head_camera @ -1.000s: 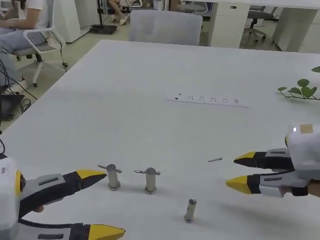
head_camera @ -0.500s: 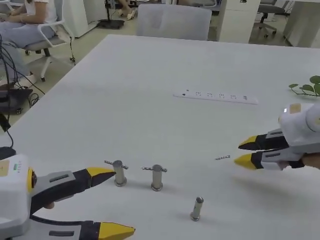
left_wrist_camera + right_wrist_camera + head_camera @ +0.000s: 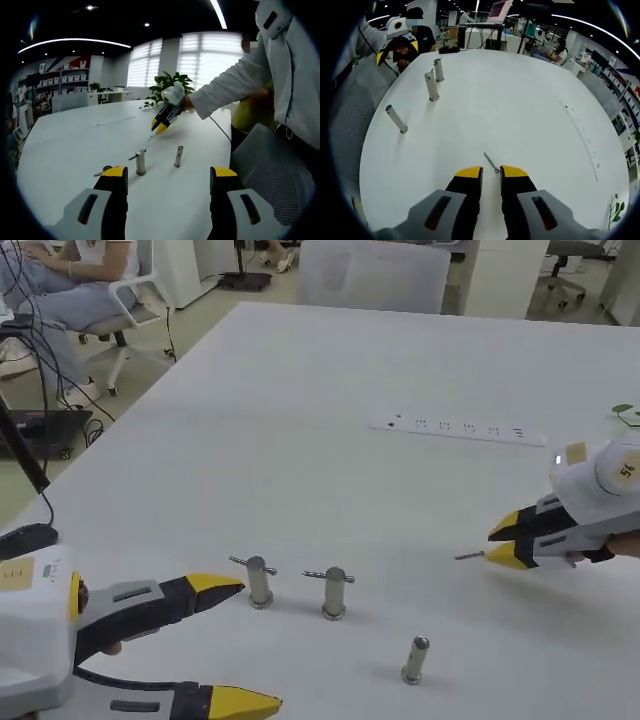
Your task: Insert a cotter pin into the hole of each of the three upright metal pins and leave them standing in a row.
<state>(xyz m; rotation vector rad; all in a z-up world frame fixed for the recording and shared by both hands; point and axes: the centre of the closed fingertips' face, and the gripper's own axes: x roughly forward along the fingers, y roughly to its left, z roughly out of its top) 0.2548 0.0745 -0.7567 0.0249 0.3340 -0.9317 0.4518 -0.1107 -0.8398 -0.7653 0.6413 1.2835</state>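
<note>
Three upright metal pins stand near the table's front. The left pin (image 3: 259,582) and the middle pin (image 3: 334,592) each carry a cotter pin through the top. The right pin (image 3: 415,659) is bare and stands nearer to me. A loose cotter pin (image 3: 468,556) lies flat on the table. My right gripper (image 3: 497,544) is low over the table with its jaws a narrow gap apart; the cotter pin's (image 3: 491,162) near end lies at its tips (image 3: 491,172). My left gripper (image 3: 235,645) is wide open, just left of the left pin, holding nothing.
A white power strip (image 3: 455,428) lies across the table beyond the pins. A plant's leaves (image 3: 628,412) reach the right edge. A grey chair (image 3: 370,275) stands at the far side, and a person sits at the far left (image 3: 70,280).
My right gripper has moved left up to the loose cotter pin and its jaws have narrowed from wide apart to a small gap. The left gripper has stayed put.
</note>
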